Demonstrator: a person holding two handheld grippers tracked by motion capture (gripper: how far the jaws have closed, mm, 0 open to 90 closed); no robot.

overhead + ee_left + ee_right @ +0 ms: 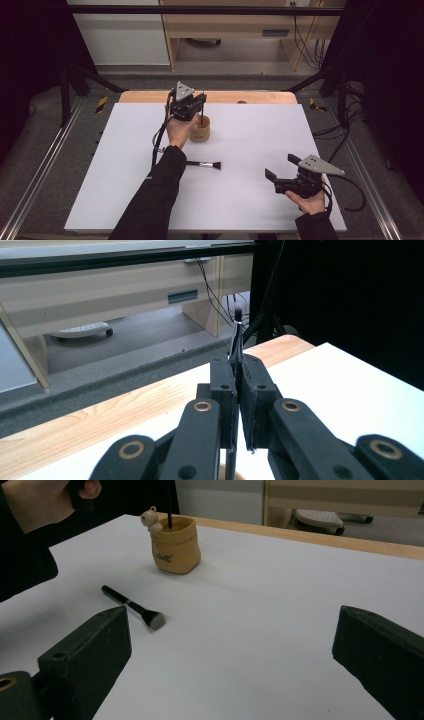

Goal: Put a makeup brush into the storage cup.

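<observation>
— Left tool point(196, 106) clenched on thin brush point(201, 107), upright, tip inside holder point(200, 131) just below.
— Light, stiff, slippery; gripped mid-handle. Right tool point(280, 167) released, well apart.

Both grippers are matte black. The left gripper point(196, 106) carries a grey three-cornered plate on top with small dark dots at its corners, and a thin black cable hangs from it along the forearm toward 6 o'clock. In the left gripper view its linkage arms show brass-ringed pivot holes, and each blocky jaw has a small round recess near its base. The right gripper point(281, 167) wears a similar grey plate at its 3 o'clock side, with a black cable looping out beyond the hand. Its jaws are thick, slab-like blocks. The person wears black long sleeves point(157, 192) that end at the wrists.
</observation>
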